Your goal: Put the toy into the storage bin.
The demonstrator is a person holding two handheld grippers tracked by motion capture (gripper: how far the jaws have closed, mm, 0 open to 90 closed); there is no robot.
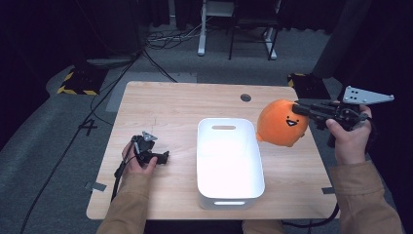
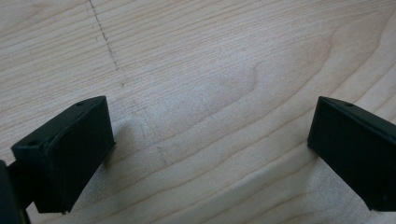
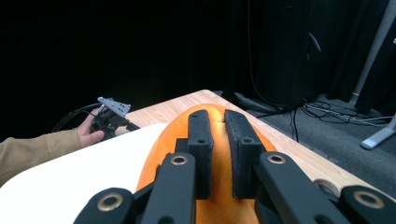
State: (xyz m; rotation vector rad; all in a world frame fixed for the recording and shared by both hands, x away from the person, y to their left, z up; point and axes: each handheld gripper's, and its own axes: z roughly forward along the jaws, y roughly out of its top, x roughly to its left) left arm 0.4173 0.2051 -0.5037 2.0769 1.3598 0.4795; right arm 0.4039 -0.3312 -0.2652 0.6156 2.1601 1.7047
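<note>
So my right gripper (image 1: 298,108) is pinched onto the top of the orange plush toy (image 1: 281,124), holding it up off the table (image 1: 170,105), just right of the white bin (image 1: 229,161). From the right gripper view the jaws squeeze a fold of the plush (image 3: 212,154). My left gripper (image 1: 163,157) sits low on the wood left of the bin, jaws wide apart, nothing between them.
</note>
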